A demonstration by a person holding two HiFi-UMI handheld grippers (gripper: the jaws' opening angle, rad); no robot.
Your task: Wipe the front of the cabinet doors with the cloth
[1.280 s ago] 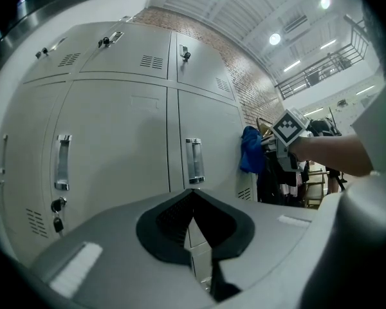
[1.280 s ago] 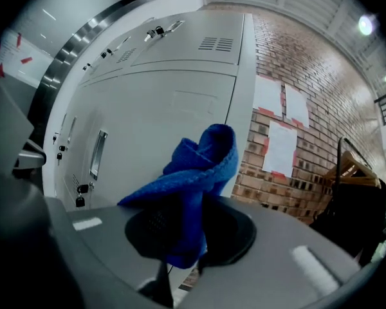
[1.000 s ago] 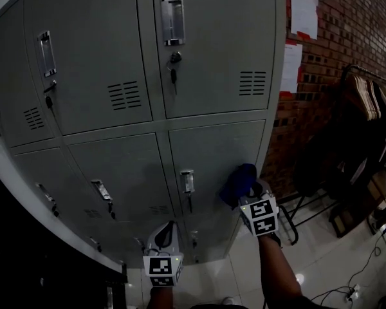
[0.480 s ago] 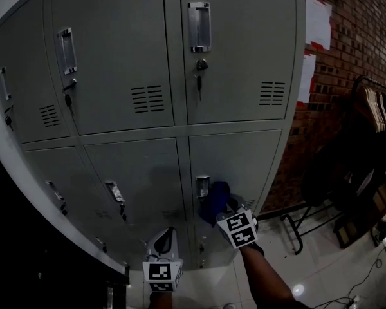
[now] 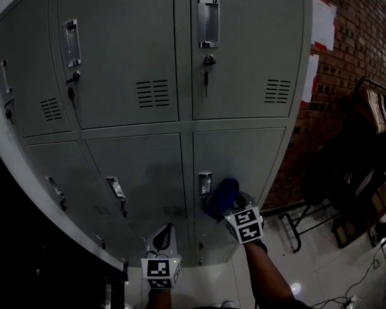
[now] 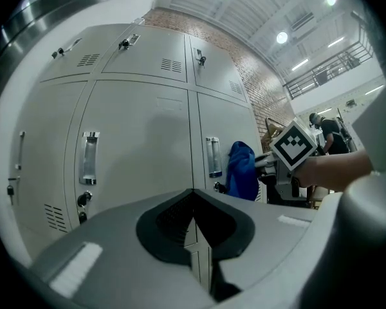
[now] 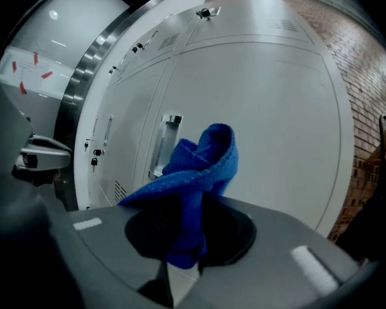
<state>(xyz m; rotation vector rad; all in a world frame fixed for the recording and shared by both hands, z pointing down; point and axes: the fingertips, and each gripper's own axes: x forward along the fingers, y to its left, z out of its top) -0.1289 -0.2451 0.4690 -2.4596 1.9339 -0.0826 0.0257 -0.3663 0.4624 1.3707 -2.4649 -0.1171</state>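
Cloth [image 5: 220, 195] (blue) in right gripper [image 5: 231, 209], beside handle [image 5: 205, 183]

one cloth [image 5: 221, 196], two claws [image 5: 166, 232] [image 5: 235, 206], one cabinet [image 5: 125, 40].

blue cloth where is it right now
Head view, low centre: blue cloth clamped in the right hand-held gripper, just right of the lower right door's handle.

Cloth [image 5: 221, 194]: blue, knit-textured, bunched and folded upward (lower end pinched in the right gripper [image 5: 231, 207]), at the lower right door, just beside its handle [image 5: 204, 183].
Cabinet doors [image 5: 125, 56]: grey metal, two rows, all closed.
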